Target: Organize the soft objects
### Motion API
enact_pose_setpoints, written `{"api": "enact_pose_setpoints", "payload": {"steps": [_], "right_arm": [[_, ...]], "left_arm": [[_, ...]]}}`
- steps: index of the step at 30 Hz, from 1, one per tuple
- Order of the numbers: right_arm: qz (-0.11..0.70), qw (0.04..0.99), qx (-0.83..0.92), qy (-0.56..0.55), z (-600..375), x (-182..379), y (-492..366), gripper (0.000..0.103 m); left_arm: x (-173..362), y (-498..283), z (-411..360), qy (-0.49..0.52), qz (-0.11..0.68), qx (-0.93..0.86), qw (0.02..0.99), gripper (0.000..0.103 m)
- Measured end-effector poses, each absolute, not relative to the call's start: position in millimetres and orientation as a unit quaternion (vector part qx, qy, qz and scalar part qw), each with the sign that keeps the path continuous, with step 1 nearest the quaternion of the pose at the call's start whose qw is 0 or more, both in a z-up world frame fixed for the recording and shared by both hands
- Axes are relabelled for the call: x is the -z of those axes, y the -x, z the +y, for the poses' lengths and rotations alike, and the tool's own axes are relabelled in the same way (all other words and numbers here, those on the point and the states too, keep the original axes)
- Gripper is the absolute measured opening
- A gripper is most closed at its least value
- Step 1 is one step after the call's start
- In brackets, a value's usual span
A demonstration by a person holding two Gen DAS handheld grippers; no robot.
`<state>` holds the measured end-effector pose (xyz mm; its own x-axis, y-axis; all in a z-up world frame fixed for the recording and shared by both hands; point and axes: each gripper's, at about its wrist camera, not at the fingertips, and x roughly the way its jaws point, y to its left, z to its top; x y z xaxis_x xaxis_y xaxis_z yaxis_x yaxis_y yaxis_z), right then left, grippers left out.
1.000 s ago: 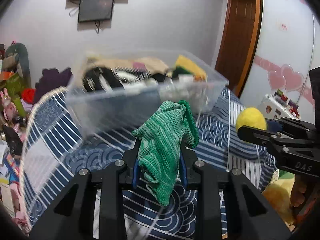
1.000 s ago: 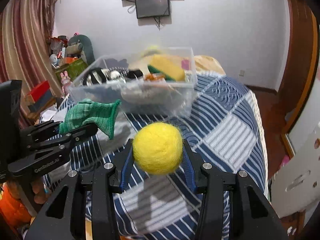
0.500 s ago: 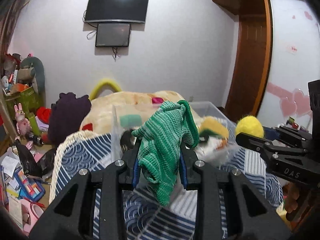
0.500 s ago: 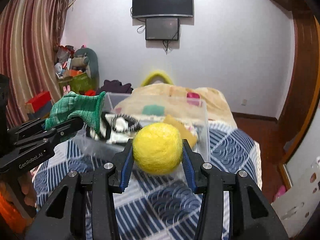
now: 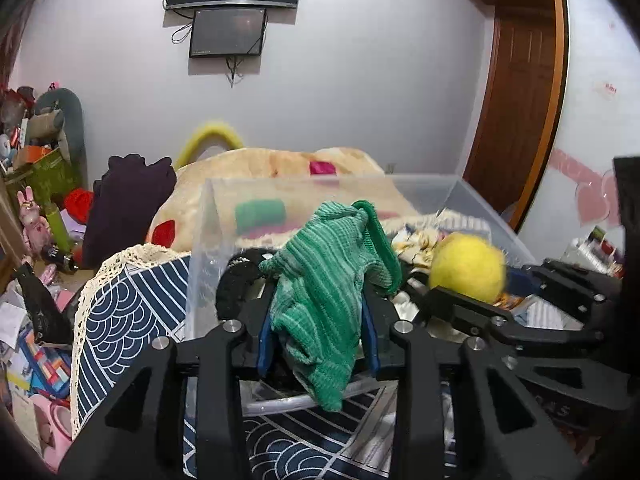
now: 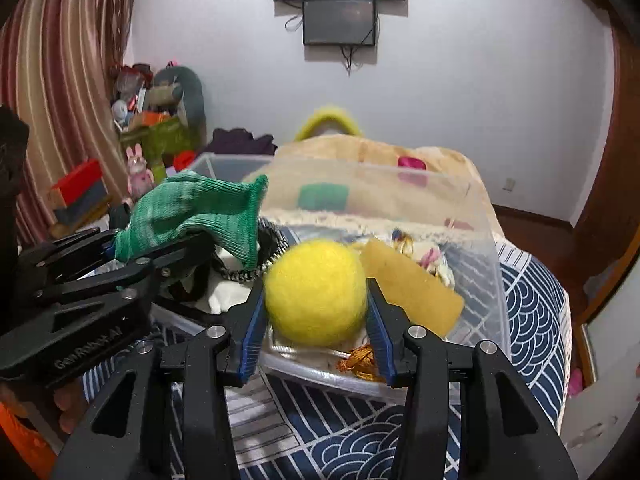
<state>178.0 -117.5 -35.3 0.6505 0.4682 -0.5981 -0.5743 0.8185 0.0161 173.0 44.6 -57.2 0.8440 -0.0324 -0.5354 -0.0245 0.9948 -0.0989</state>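
My left gripper (image 5: 318, 340) is shut on a green knitted cloth (image 5: 328, 300) and holds it over the near rim of a clear plastic bin (image 5: 200, 248). The cloth also shows in the right wrist view (image 6: 192, 216). My right gripper (image 6: 316, 320) is shut on a yellow felt ball (image 6: 316, 292) and holds it over the bin's near edge (image 6: 490, 264). The ball shows in the left wrist view (image 5: 466, 268), to the right of the cloth. The bin holds several soft items, among them a yellow sponge (image 6: 408, 284) and a black-and-white piece (image 6: 272, 248).
The bin stands on a bed with a navy patterned cover (image 6: 528, 304). A beige plush blanket (image 5: 272, 168) lies behind it. Clutter, toys and boxes (image 5: 36, 184) fill the floor at left. A wooden door (image 5: 516, 92) is at right, a screen on the wall.
Both grippers have moved forward with their loads, from in front of the bin to over its near edge. The bin now looms closer in both views.
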Motion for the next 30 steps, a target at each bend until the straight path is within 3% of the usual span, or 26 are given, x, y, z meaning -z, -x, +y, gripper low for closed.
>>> {"api": "enact_pose_setpoints", "payload": {"steps": [2, 9, 19, 23, 27, 30], "right_arm": [[0.304, 0.904, -0.286, 0.09, -119, 35, -176, 0.052], [0.293, 0.907, -0.289, 0.09, -129, 23, -163, 0.063], [0.237, 0.926, -0.283, 0.081, -152, -8, -138, 0.07], [0.195, 0.94, -0.267, 0.084, -162, -20, -123, 0.081], [0.164, 0.948, -0.262, 0.075, -171, -30, -108, 0.083], [0.146, 0.954, -0.255, 0.062, -176, -37, -100, 0.093]], "left_arm": [[58, -172, 40, 0.036, 0.276, -0.002, 0.96, 0.041], [46, -148, 41, 0.045, 0.258, 0.005, 0.965, 0.063], [15, -105, 41, 0.057, 0.208, 0.017, 0.976, 0.076], [0, -85, 40, 0.065, 0.185, 0.009, 0.98, 0.077], [-12, -65, 34, 0.053, 0.157, 0.003, 0.986, 0.087], [-18, -53, 30, 0.046, 0.142, 0.005, 0.989, 0.095]]}}
